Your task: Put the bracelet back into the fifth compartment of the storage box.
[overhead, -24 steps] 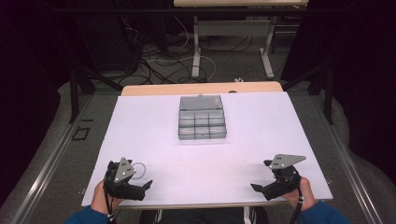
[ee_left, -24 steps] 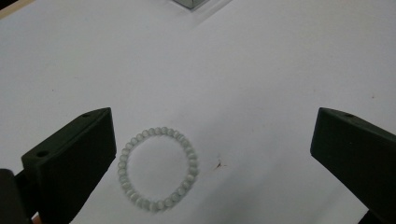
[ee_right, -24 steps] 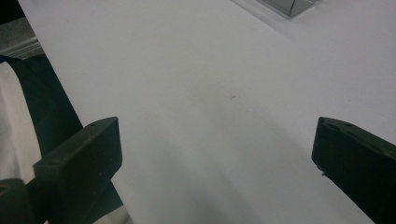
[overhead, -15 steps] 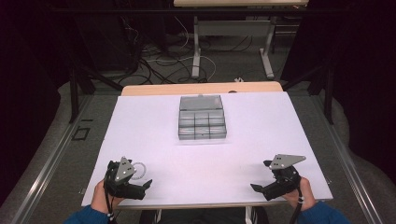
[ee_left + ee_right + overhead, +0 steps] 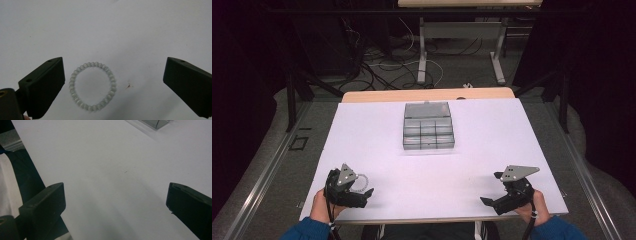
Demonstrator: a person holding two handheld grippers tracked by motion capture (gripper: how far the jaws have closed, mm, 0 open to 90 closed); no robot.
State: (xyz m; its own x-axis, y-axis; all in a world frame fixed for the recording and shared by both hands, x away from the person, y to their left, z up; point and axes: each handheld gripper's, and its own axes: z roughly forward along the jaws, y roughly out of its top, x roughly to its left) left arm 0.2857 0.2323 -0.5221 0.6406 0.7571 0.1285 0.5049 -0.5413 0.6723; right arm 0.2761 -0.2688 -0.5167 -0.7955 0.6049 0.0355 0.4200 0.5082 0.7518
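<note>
The white tabletop spreads across the middle of the high view, its far wooden edge at 12 o'clock and the person's side at 6 o'clock. On it, a little toward 12 o'clock from the centre, sits a grey compartment box with its clear lid standing open behind it; its cells are too small to read.

At about 5 o'clock on the tabletop the right gripper lies low near the front edge in the person's hand, its grey three-cornered plate on top, pointing toward 9 o'clock. In the right gripper view its jaws stand wide apart with only bare white surface between them, and a corner of the box shows at 1 o'clock.

At about 7 o'clock the left gripper is held near the front edge. Its jaws also stand wide, gripping nothing.

Smallest is the bead bracelet, a ring of pale, translucent beads lying flat on the tabletop. In the left gripper view it rests between the jaws, just beside the left-hand one and well apart from the other, touching neither. In the high view it peeks out just beyond the gripper at 1 o'clock from it.
</note>
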